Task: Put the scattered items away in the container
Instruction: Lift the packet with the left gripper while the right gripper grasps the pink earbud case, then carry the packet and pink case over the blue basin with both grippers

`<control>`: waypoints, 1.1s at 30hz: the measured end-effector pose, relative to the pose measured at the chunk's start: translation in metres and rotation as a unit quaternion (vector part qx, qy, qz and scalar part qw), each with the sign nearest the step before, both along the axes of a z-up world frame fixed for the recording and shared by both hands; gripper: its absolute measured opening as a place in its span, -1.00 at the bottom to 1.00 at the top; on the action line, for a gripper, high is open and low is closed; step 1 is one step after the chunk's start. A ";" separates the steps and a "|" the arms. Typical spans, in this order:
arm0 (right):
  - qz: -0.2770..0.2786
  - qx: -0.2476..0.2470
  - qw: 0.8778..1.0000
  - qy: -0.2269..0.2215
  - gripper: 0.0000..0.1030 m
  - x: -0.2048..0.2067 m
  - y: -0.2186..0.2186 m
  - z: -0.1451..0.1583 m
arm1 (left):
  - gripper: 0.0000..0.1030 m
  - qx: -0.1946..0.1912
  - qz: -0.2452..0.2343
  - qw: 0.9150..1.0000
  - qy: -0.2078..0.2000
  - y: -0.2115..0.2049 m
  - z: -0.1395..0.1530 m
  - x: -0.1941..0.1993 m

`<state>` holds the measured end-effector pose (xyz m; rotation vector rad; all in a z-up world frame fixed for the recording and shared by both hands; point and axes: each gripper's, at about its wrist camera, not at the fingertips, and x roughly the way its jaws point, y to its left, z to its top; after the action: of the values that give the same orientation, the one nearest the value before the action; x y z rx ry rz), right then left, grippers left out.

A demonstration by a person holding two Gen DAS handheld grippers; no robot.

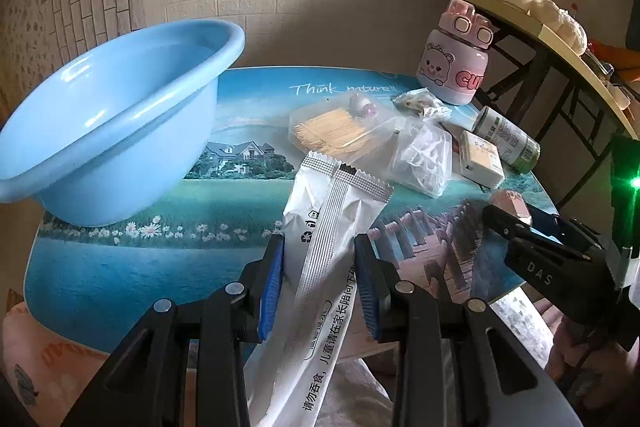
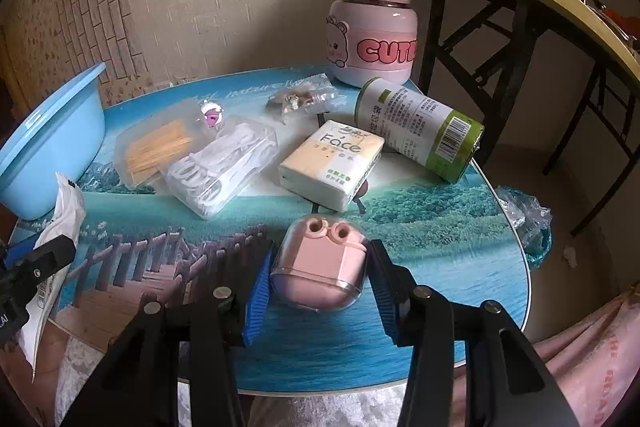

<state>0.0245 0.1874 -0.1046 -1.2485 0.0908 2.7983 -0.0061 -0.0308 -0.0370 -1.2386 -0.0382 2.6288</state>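
Left tongs [image 1: 320, 291] pinch the white sachets [image 1: 332, 223] near the basin [image 1: 120, 115] at the surface's left edge; right tongs [image 2: 318, 287] clamp the pink case [image 2: 318, 267] at the near edge; its rounded clear shell risks slipping during lift.

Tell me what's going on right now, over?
Left gripper shut on white sachets. Right gripper shut on pink case. Blue basin empty, path to it clear.

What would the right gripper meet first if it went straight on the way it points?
Probably the tissue pack: the right gripper, shut on the pink case, points at it across bare table. Depth unclear.
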 end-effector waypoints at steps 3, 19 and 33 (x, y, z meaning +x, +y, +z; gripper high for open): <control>0.010 -0.008 1.000 0.006 -0.08 0.001 0.004 0.000 | -0.37 0.000 -0.001 1.000 0.003 0.000 0.002 0.002; 0.056 -0.053 0.997 0.018 -0.09 0.009 0.002 0.023 | -0.36 -0.006 0.010 0.999 0.037 -0.005 0.031 0.003; 0.132 -0.073 0.987 0.055 -0.09 -0.010 -0.042 0.084 | -0.36 -0.001 0.046 0.994 0.098 -0.047 0.091 -0.012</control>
<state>0.0143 0.1453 -0.0208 -1.2159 0.1489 3.1399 -0.0185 -0.0777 0.0536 -0.9951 -0.0603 2.8179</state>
